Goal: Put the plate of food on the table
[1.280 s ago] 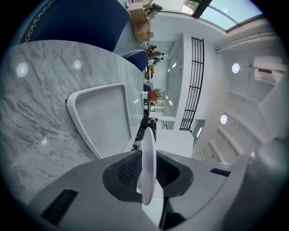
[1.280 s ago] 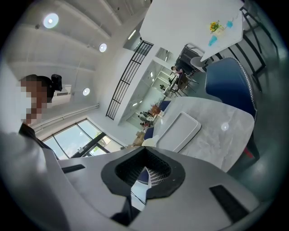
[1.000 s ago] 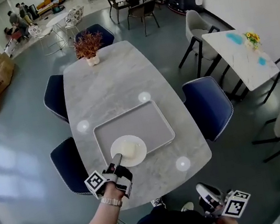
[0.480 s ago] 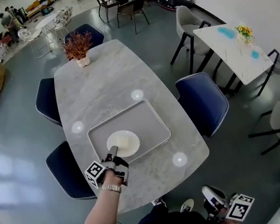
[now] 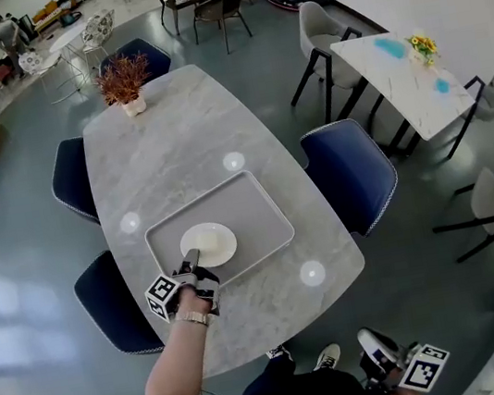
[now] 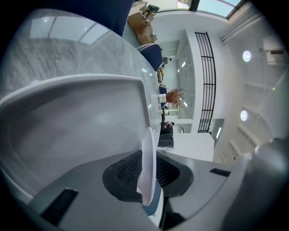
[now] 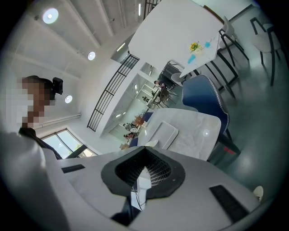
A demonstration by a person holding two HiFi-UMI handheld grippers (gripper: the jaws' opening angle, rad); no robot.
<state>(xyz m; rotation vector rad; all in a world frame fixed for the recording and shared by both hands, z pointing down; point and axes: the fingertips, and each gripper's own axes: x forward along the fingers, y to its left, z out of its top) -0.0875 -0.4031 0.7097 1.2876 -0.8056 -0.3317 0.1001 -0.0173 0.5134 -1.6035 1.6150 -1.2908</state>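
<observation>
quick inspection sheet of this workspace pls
surface: grey marble oval table, light reflections on it
job's things: white round plate over flat grey rectangular tray; food not discernible
clutter: reddish potted plant at far end
grippers: left gripper shut on plate rim; right gripper shut, empty, off the table
cables: nothing seen
surroundings: blue upholstered chairs, white side table

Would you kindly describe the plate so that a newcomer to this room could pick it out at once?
Find the long grey marble table ringed by blue chairs; a grey rectangular tray lies near its close end. The plate is at the tray's near-left part, its rim pinched by the left hand-held gripper. It is the only round white dish there.
</observation>
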